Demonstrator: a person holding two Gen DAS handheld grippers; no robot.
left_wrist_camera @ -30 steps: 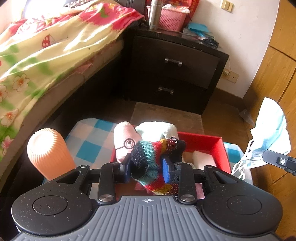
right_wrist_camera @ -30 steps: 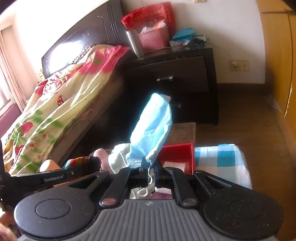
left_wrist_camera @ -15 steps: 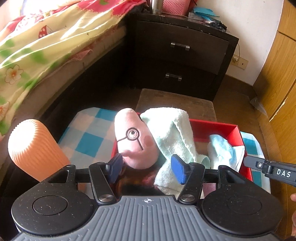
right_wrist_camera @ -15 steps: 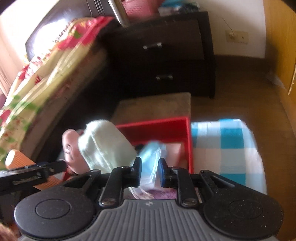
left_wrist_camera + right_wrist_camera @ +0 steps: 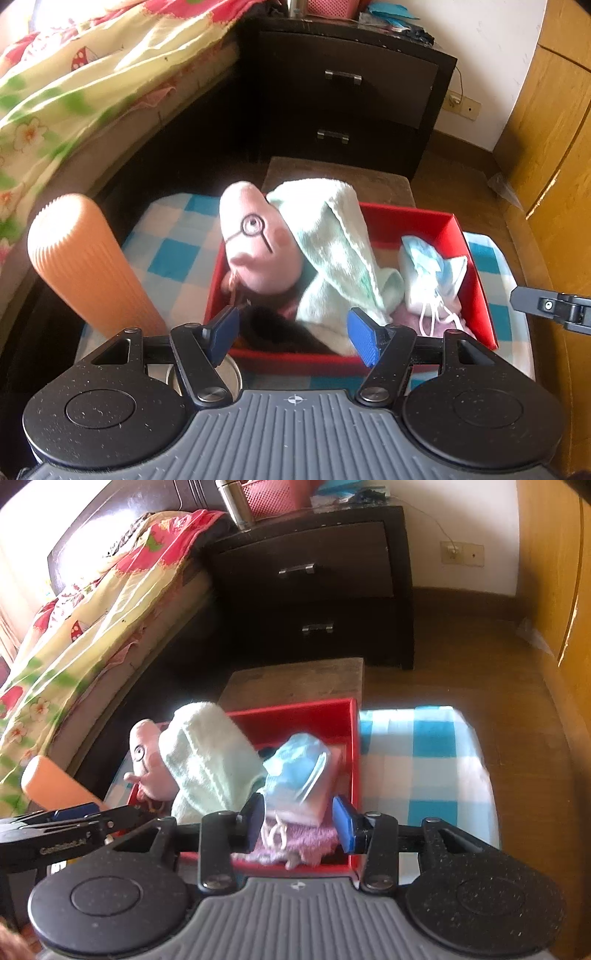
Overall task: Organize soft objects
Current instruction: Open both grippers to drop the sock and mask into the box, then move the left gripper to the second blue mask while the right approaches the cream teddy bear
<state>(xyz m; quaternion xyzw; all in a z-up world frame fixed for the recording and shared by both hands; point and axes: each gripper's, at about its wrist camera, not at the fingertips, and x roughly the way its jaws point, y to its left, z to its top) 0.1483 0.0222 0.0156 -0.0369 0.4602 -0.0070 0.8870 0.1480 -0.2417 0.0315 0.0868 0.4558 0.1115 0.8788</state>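
Observation:
A red box (image 5: 421, 216) (image 5: 354, 738) sits on a blue-checked cloth. It holds a pink plush toy (image 5: 255, 243) (image 5: 146, 760), a pale green towel (image 5: 332, 236) (image 5: 207, 753), a blue face mask (image 5: 432, 266) (image 5: 299, 768), a pink cloth (image 5: 295, 843) and a dark sock (image 5: 273, 325). My left gripper (image 5: 293, 332) is open and empty over the box's near left part. My right gripper (image 5: 299, 821) is open and empty just in front of the mask.
An orange ribbed tube (image 5: 85, 262) (image 5: 55, 786) stands left of the box. A metal can rim (image 5: 229, 369) lies under my left fingers. A bed with a floral quilt (image 5: 74, 81) is on the left, a dark nightstand (image 5: 351, 88) behind, a wooden wardrobe (image 5: 554, 110) on the right.
My left gripper let go of the striped sock into the box and opened. My right gripper lowered the face mask into the box, opened and drew back slightly.

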